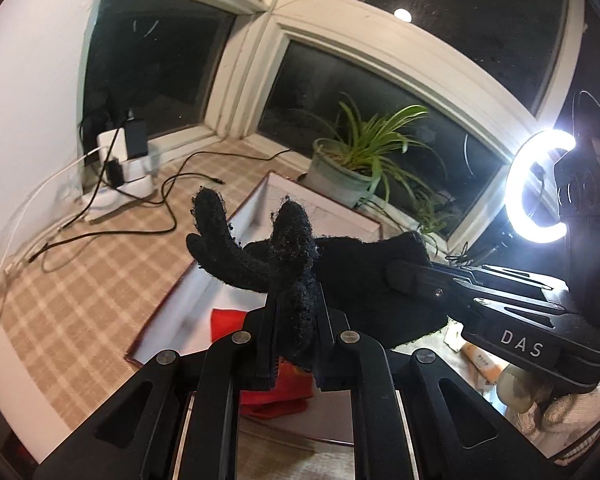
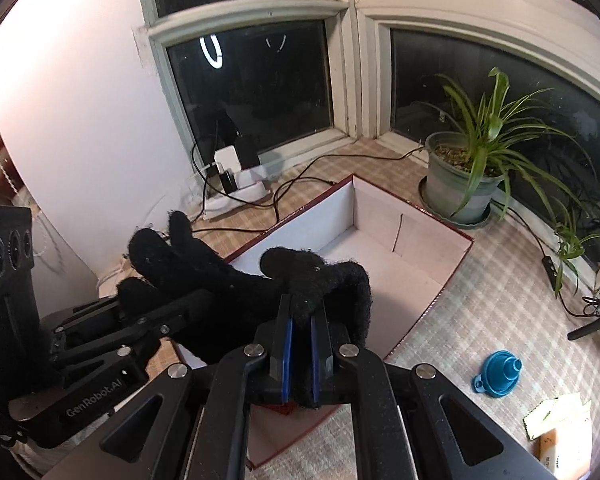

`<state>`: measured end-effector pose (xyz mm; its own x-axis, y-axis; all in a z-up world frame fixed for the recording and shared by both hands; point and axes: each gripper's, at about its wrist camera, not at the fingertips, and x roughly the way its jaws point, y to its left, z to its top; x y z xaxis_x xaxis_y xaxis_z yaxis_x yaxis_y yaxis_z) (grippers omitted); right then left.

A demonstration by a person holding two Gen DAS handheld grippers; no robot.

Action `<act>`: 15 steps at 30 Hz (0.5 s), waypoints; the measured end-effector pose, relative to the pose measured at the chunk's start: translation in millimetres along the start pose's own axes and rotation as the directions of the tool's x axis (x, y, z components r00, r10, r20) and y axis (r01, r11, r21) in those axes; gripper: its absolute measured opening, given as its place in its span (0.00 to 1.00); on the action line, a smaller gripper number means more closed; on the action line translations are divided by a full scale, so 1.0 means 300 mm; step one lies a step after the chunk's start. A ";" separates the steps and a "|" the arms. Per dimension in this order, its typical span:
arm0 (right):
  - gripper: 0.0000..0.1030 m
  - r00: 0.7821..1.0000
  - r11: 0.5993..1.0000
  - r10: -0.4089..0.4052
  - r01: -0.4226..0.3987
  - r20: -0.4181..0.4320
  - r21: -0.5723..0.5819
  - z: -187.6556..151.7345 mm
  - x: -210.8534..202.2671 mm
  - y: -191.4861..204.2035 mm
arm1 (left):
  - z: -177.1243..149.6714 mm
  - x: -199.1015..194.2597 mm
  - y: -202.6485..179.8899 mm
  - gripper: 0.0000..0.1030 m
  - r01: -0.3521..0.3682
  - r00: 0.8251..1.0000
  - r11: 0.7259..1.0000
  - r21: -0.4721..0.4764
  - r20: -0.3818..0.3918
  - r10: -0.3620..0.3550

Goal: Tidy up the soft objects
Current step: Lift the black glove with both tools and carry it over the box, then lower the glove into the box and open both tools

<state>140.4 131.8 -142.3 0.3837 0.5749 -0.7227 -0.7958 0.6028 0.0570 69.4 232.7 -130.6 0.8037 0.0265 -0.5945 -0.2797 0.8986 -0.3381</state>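
Observation:
A black knit glove (image 1: 340,264) hangs stretched between both grippers above an open box (image 1: 204,292) with white inner walls and a dark red rim. My left gripper (image 1: 296,312) is shut on the glove's finger end, with knit fingers sticking up past the jaws. The right gripper (image 1: 396,276) comes in from the right and clamps the cuff end. In the right wrist view my right gripper (image 2: 303,308), with blue pads, is shut on a fold of the glove (image 2: 220,280); the left gripper (image 2: 156,312) holds it from the left. A red cloth (image 1: 228,316) lies in the box (image 2: 400,248).
A potted spider plant (image 2: 460,176) stands behind the box by the window. A charging dock with black cables (image 2: 240,184) sits at the back left. A lit ring light (image 1: 540,184) stands on the right. A blue funnel (image 2: 498,372) and paper packets (image 2: 560,420) lie on the checked cloth.

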 end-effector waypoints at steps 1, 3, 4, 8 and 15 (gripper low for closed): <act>0.06 1.000 1.000 -0.004 0.004 -0.005 0.001 0.002 0.012 -0.001 | 0.000 0.004 0.005 0.10 0.000 1.000 1.000 0.001 -0.005 0.000; 0.06 1.000 1.000 -0.015 0.015 -0.011 0.001 0.005 0.031 -0.001 | 0.003 0.014 0.018 0.10 -0.006 1.000 1.000 0.003 -0.010 0.006; 0.06 1.000 1.000 -0.020 0.020 -0.013 0.000 0.008 0.037 -0.001 | 0.004 0.018 0.023 0.10 -0.007 1.000 1.000 0.004 -0.013 0.007; 0.10 0.999 0.999 -0.038 0.038 -0.020 -0.005 0.016 0.056 -0.003 | 0.010 0.033 0.041 0.16 -0.001 1.000 1.000 0.002 -0.026 0.001; 0.63 0.996 0.997 -0.083 0.083 0.028 -0.005 0.013 0.020 -0.004 | 0.009 0.017 0.049 0.55 -0.021 1.000 1.000 0.002 -0.018 0.021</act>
<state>145.4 136.6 -144.0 0.4611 0.5386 -0.7052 -0.7636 0.6456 -0.0062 70.8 247.2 -136.6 0.7878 0.0372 -0.6147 -0.2955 0.8986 -0.3243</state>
